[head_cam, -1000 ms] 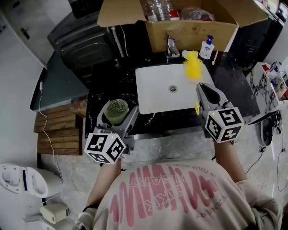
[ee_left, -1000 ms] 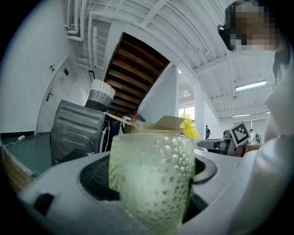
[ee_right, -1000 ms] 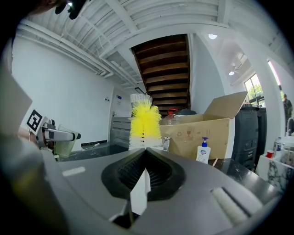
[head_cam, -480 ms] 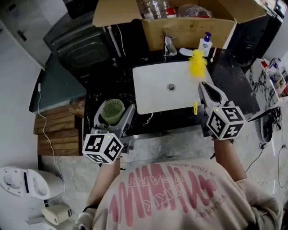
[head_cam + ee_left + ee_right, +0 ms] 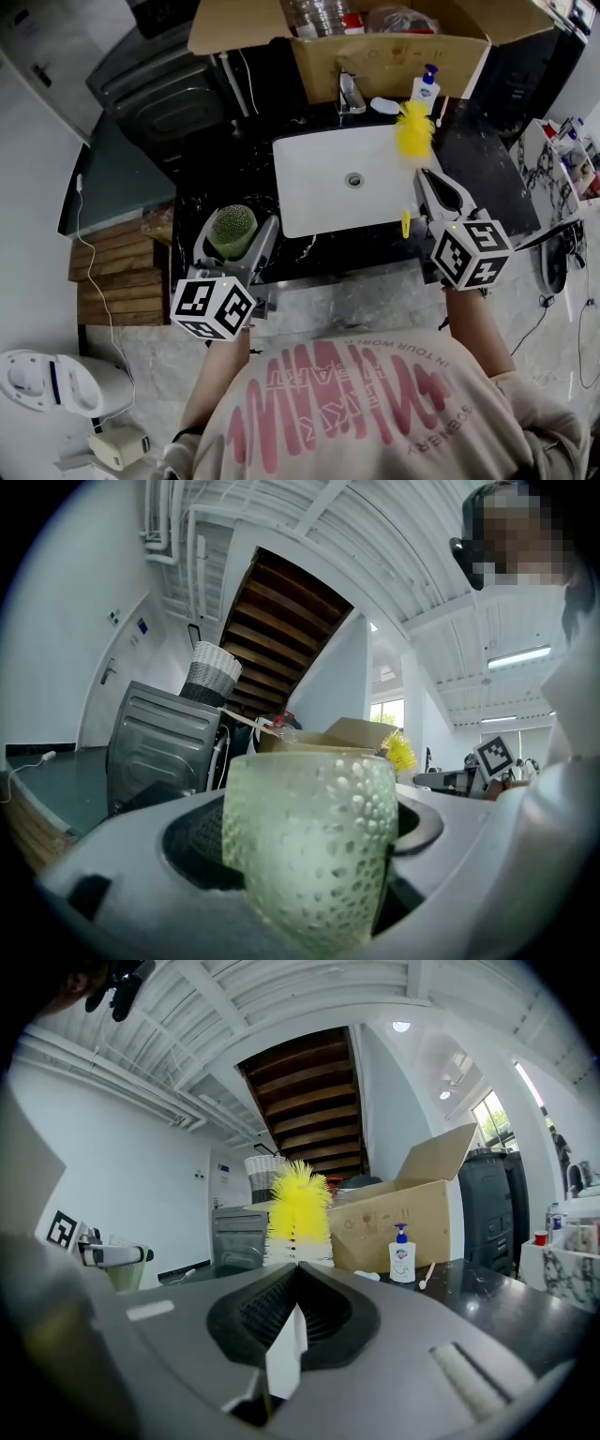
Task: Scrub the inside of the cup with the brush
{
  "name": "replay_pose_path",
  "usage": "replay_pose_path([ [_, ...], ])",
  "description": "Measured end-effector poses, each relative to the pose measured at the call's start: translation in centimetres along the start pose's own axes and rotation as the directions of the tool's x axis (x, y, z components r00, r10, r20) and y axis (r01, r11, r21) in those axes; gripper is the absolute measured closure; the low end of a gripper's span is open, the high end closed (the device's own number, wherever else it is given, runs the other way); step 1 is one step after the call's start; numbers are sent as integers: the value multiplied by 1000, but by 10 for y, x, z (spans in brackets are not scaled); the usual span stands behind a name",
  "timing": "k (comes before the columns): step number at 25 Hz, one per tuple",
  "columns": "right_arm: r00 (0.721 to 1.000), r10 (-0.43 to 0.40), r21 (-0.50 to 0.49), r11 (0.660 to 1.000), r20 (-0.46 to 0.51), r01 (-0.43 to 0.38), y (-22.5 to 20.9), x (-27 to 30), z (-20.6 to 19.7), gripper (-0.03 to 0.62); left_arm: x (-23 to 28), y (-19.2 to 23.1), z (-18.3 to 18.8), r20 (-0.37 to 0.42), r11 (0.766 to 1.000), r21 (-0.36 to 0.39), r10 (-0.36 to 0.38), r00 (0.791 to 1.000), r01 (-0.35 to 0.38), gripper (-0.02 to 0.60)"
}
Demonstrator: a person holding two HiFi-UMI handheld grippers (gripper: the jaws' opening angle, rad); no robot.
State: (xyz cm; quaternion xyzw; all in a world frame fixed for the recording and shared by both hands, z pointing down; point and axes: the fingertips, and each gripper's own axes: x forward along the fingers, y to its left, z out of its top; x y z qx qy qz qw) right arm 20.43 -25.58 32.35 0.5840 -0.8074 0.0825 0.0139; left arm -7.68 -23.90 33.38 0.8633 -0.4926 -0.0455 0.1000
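While cup (image 5: 232, 228) and brush (image 5: 413, 131) are apart
Upright cup clamped by left hand-held gripper (image 5: 234, 234); right hand-held gripper (image 5: 429, 184) pinches brush lengthwise, cup to its left.

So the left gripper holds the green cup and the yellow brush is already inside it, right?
No: the head view shows the yellow brush, held by the right gripper, by the sink's far corner, apart from the green cup in the left gripper.

Black marble counter (image 5: 495, 157) with white sink (image 5: 309, 183), cardboard box (image 5: 398, 62) behind
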Motion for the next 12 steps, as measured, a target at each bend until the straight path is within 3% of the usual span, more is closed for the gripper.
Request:
replay_pose_path([
  [12, 1000, 2, -3, 1000, 0, -2, -4, 0, 0, 580, 4, -3, -2, 2, 1000, -3, 1, 1000, -1, 173],
])
